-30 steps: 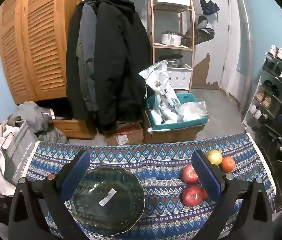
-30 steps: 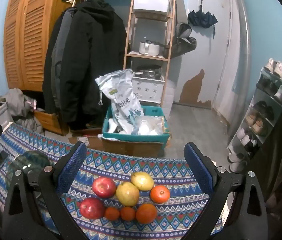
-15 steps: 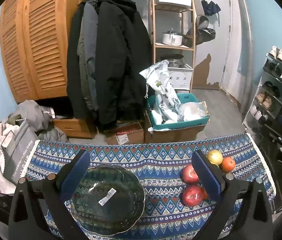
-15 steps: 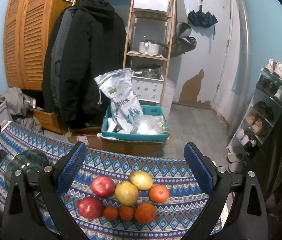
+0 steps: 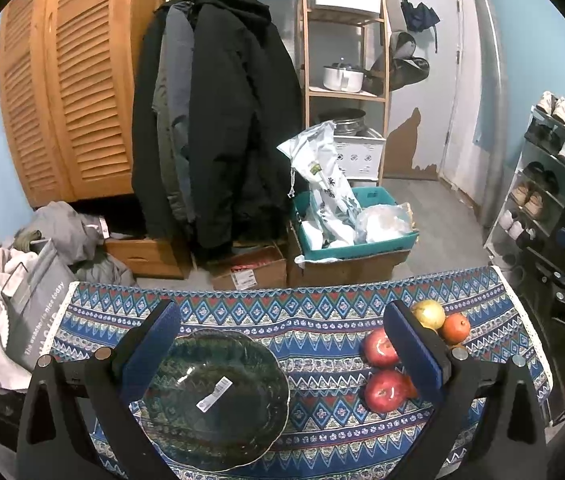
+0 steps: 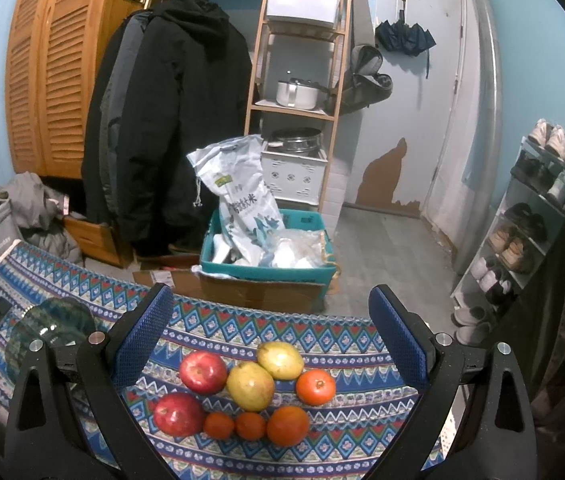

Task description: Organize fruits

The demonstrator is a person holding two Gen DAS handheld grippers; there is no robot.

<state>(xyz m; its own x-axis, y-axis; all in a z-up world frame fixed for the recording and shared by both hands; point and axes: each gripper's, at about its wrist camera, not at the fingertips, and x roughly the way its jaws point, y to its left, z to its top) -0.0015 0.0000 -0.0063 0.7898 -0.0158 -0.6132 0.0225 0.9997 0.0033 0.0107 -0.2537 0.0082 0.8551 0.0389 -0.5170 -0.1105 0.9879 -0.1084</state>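
A dark green glass bowl (image 5: 214,400) with a white sticker sits on the patterned tablecloth (image 5: 282,316), under my open left gripper (image 5: 280,344). Fruit lies in a cluster to its right. In the right wrist view my open right gripper (image 6: 270,332) hovers over that cluster: two red apples (image 6: 203,372) (image 6: 178,414), two yellow pears (image 6: 251,386) (image 6: 280,360) and several oranges (image 6: 287,426). The bowl (image 6: 48,330) shows at the left there. Nothing is held by either gripper.
Past the table's far edge stand a teal crate (image 6: 266,268) with bags on cardboard boxes, hanging dark coats (image 5: 218,128), a wooden shelf (image 6: 302,80) and a shoe rack (image 6: 538,208). Laundry and a grey bag (image 5: 38,296) lie at the left.
Both grippers have shifted only slightly; the fruit and bowl lie where they were.
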